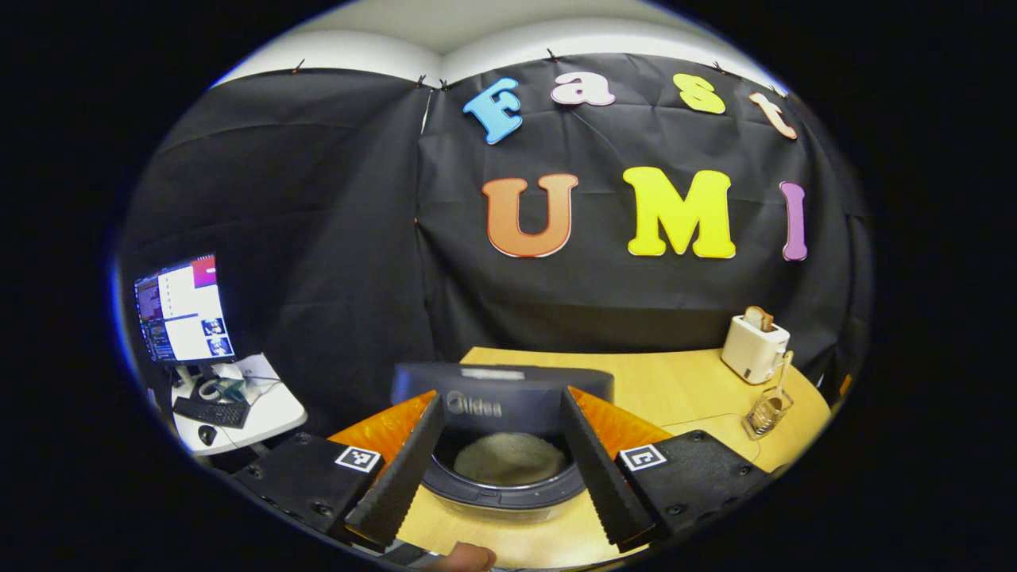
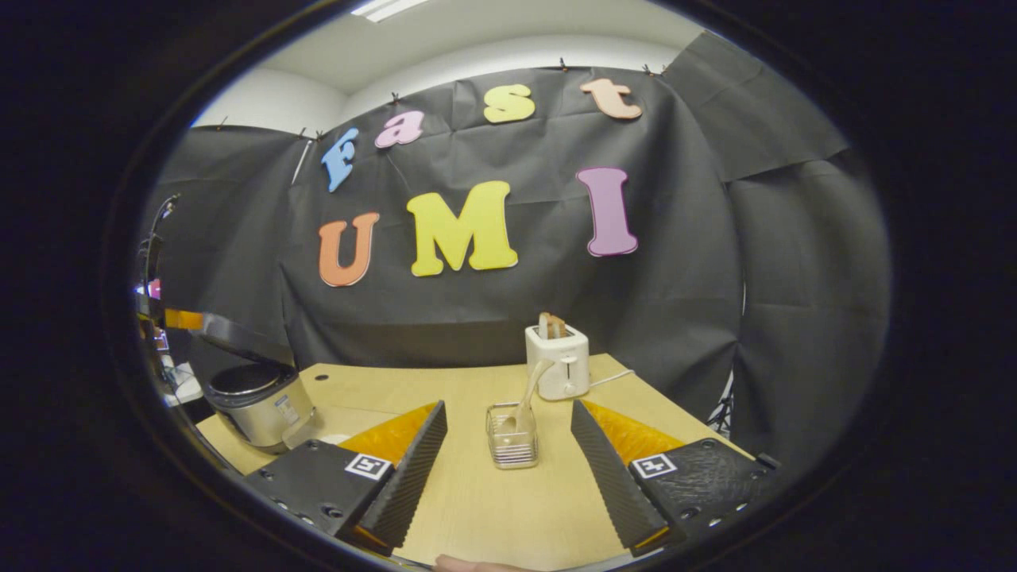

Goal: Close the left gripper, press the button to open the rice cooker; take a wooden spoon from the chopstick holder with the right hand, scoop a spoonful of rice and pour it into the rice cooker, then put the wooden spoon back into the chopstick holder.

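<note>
- Two grippers are seen with jaws spread wide and nothing held: the left gripper [image 1: 500,477] and the right gripper [image 2: 508,469].
- The rice cooker [image 1: 502,445] is seen with its lid raised, near the tabletop's [image 2: 477,508] left edge.
- The wooden spoon [image 2: 531,391] is left leaning in the chopstick holder [image 2: 512,437], just before the toaster [image 2: 558,361], toward the back edge.

Bare table [image 2: 493,508] before chopstick holder [image 2: 512,437]
</note>
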### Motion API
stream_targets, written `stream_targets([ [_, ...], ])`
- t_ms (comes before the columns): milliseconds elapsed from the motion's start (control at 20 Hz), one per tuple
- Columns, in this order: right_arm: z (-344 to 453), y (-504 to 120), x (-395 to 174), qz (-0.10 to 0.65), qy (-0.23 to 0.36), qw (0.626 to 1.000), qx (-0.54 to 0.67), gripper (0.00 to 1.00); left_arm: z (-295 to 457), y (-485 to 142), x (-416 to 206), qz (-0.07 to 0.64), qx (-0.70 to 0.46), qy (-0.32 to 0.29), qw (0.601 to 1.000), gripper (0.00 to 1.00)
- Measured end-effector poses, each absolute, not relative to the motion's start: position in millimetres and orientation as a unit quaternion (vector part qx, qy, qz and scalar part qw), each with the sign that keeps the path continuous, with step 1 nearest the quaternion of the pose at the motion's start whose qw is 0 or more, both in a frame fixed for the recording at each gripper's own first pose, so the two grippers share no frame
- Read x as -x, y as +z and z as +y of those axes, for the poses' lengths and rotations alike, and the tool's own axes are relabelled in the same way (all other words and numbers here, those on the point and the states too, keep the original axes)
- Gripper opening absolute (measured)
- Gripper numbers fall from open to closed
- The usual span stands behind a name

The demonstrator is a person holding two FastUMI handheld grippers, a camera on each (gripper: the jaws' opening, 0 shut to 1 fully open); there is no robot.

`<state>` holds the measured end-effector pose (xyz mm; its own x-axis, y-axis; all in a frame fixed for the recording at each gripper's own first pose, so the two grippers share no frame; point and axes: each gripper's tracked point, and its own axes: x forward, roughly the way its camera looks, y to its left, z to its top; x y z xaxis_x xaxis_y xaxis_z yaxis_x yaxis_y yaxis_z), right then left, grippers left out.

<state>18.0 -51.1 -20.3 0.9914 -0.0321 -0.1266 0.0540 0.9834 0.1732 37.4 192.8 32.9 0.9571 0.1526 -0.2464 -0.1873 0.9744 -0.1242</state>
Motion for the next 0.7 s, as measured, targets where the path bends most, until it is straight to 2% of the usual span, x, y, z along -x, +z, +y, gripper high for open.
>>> stream_targets([
  [550, -71, -53, -62, 0.098, -0.053, 0.99, -0.088, 0.94, 121, 24, -8, 0.058, 0.036, 0.041, 0.997, 0.94],
  [700, -61, -69, -85, 0.133, -0.03, 0.983, -0.122, 0.96, 102, 19, -5, 0.048, 0.02, 0.03, 0.998, 0.94],
])
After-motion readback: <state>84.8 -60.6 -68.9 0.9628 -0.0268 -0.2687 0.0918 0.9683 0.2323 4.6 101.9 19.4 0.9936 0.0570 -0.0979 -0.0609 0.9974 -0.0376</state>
